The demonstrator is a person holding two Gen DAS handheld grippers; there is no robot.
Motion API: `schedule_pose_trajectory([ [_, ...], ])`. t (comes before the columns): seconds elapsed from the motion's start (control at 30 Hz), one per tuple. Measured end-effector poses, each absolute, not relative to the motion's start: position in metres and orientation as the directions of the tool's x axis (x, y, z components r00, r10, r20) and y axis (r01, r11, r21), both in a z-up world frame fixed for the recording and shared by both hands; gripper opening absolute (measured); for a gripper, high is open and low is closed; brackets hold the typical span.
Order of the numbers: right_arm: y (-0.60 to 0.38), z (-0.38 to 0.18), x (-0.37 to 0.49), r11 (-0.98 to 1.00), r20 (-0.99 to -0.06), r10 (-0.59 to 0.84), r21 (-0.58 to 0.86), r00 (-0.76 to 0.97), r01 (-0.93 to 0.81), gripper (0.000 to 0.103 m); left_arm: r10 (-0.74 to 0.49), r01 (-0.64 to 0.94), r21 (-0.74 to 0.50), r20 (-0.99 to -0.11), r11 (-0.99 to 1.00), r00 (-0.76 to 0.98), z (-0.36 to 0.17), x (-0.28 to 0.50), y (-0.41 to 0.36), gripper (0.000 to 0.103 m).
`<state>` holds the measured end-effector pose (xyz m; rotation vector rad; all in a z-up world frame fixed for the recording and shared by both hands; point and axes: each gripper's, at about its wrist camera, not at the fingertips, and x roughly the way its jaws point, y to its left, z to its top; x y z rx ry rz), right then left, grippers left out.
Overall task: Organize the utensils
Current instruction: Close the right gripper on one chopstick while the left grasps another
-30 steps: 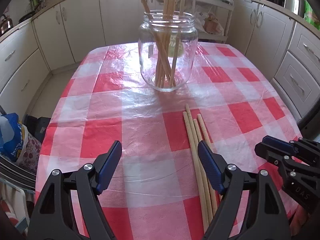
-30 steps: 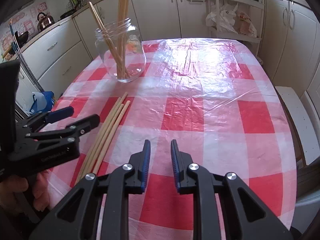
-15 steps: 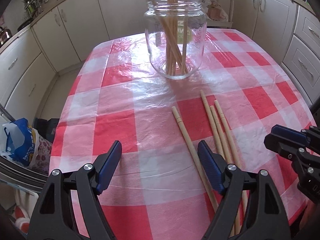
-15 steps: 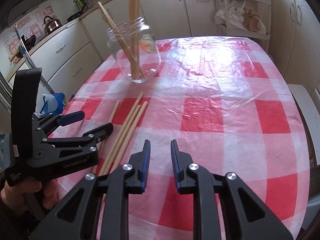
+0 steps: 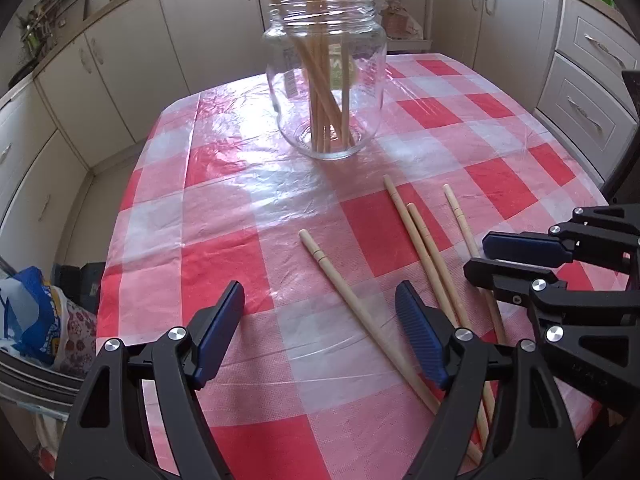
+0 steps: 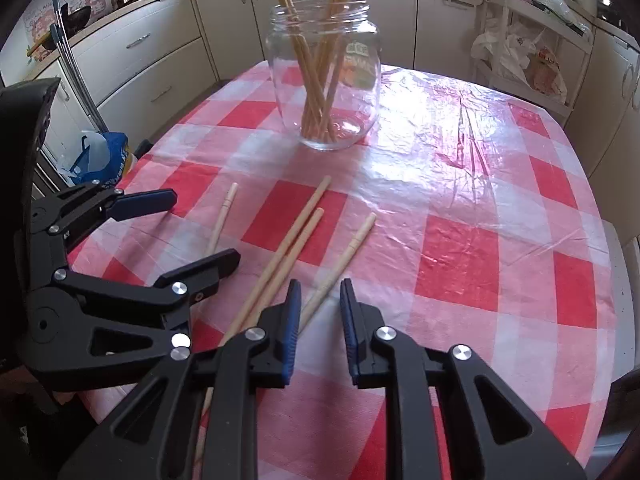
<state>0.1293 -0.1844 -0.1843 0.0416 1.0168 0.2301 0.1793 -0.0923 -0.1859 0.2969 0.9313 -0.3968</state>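
Note:
A clear glass jar (image 5: 326,92) (image 6: 324,76) stands on the red-checked table with several wooden chopsticks upright in it. More chopsticks lie loose in front of it: one apart at the left (image 5: 360,312) (image 6: 222,220), a pair side by side (image 5: 432,264) (image 6: 288,252), and one at the right (image 5: 464,224) (image 6: 344,256). My left gripper (image 5: 320,296) (image 6: 205,227) hangs wide open above the left chopstick. My right gripper (image 6: 321,288) (image 5: 478,256) hovers over the near end of the right chopstick, jaws a narrow gap apart and pressing on nothing.
The tablecloth (image 6: 460,264) is covered by wrinkled clear plastic. Cream cabinets (image 5: 120,80) ring the table. A blue bag (image 5: 28,312) sits off the table's left edge, and a shelf with plastic bags (image 6: 520,52) stands behind at the right.
The loose chopsticks, bundled a second ago, now lie fanned apart with one off to the left. My right gripper has moved in over them, close beside the left gripper.

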Motion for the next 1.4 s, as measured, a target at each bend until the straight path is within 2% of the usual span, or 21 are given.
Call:
schedule_pose_trajectory([
  [0.13,-0.208,-0.186,0.128,0.97,-0.839,0.235,0.172,0.491,-0.17,0.017,-0.236,0.552,0.116,-0.818,0.826,0.525,-0.185,0.18,-0.105,0.074],
  [0.3,-0.236,-0.187,0.126,0.961,-0.83,0.272,0.205,0.486,-0.187,0.015,-0.392,0.756,0.064,-0.825,0.652,0.407,-0.185,0.18,-0.115,0.073],
  [0.37,-0.241,-0.187,0.126,0.962,-0.833,0.266,0.196,0.485,-0.192,0.015,-0.393,0.788,0.1,-0.824,0.607,0.408,-0.184,0.176,-0.121,0.073],
  [0.53,-0.251,-0.187,0.13,0.961,-0.837,0.274,0.25,0.474,-0.115,0.015,-0.292,0.722,0.146,-0.847,0.676,0.444,-0.181,0.187,-0.12,0.072],
  [0.7,-0.248,-0.187,0.134,0.972,-0.842,0.231,0.226,0.488,-0.07,0.015,-0.297,0.647,0.039,-0.866,0.761,0.402,-0.183,0.198,-0.11,0.071],
  [0.83,-0.235,-0.185,0.131,0.977,-0.852,0.206,0.152,0.481,-0.15,0.008,-0.387,0.676,-0.043,-0.846,0.735,0.367,-0.184,0.195,-0.111,0.049],
  [0.93,-0.238,-0.185,0.13,0.978,-0.858,0.197,0.139,0.475,-0.155,0.007,-0.398,0.699,-0.042,-0.846,0.713,0.356,-0.184,0.192,-0.114,0.044],
  [1.13,-0.252,-0.187,0.135,0.976,-0.861,0.219,0.189,0.459,-0.11,0.007,-0.347,0.638,-0.033,-0.86,0.77,0.374,-0.182,0.198,-0.109,0.045],
  [1.4,-0.245,-0.186,0.138,0.979,-0.868,0.195,0.145,0.456,-0.142,0.007,-0.289,0.597,0.01,-0.868,0.802,0.404,-0.183,0.205,-0.125,0.042],
])
